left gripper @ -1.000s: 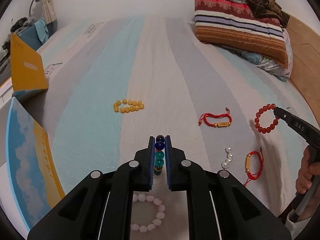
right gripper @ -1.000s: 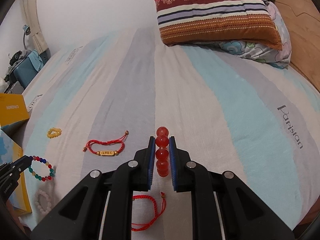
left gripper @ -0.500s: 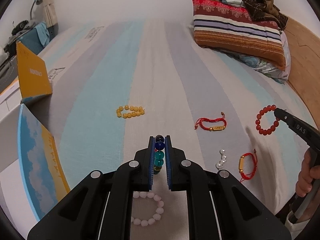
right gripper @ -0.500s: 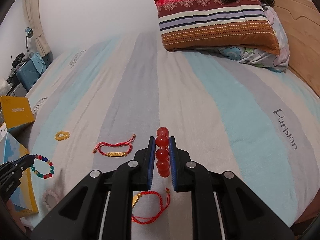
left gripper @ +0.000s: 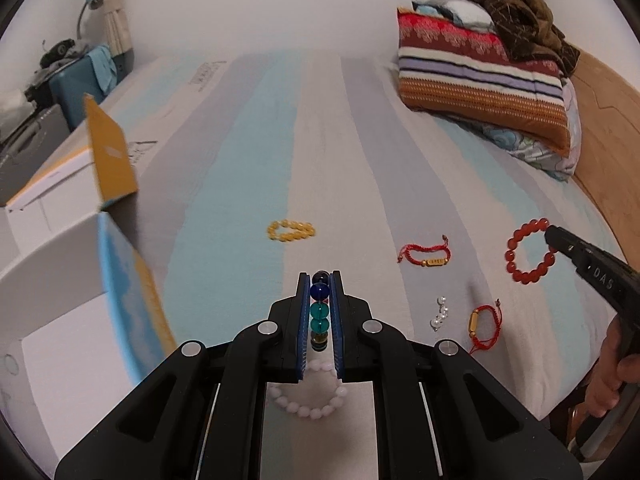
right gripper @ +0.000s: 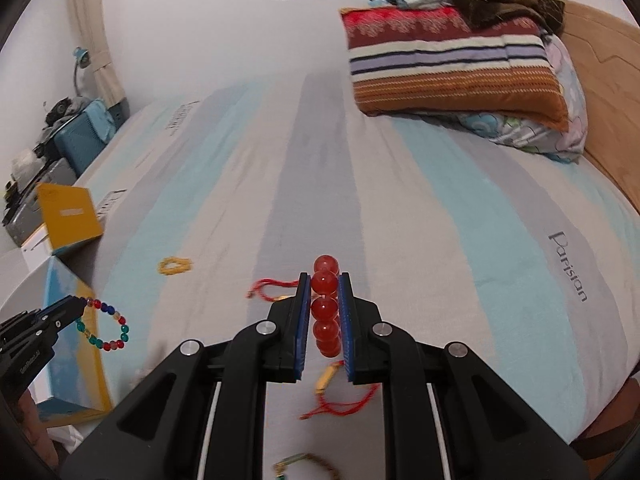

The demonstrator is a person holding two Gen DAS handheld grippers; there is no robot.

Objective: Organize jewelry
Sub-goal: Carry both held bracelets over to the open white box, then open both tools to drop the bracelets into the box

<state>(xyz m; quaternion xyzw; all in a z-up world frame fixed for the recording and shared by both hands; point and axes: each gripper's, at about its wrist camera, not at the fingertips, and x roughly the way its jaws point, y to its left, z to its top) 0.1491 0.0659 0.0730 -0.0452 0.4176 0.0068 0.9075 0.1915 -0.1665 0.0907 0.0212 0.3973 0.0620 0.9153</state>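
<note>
My left gripper [left gripper: 320,278] is shut on a multicoloured bead bracelet [left gripper: 320,312], which hangs in the air above the striped bed; the right wrist view shows its loop [right gripper: 105,326] dangling at far left. My right gripper [right gripper: 325,276] is shut on a red bead bracelet [right gripper: 325,304], whose ring [left gripper: 530,250] hangs from the fingers at the right of the left wrist view. On the sheet lie a yellow bead bracelet [left gripper: 291,230], a red cord bracelet with a gold bar [left gripper: 426,255], a pearl piece [left gripper: 440,314], another red cord bracelet [left gripper: 486,324] and a pink bead bracelet [left gripper: 310,394].
An open box with a blue-and-yellow lid [left gripper: 128,300] and a yellow-flapped box [left gripper: 108,156] stand off the bed's left edge. Striped pillows [left gripper: 480,80] pile at the far right by a wooden headboard [left gripper: 608,120]. A brownish bracelet [right gripper: 308,464] lies below the right gripper.
Both grippers have risen with their bracelets, so the bed and loose jewelry look smaller and farther below. The boxes at left have come more into view.
</note>
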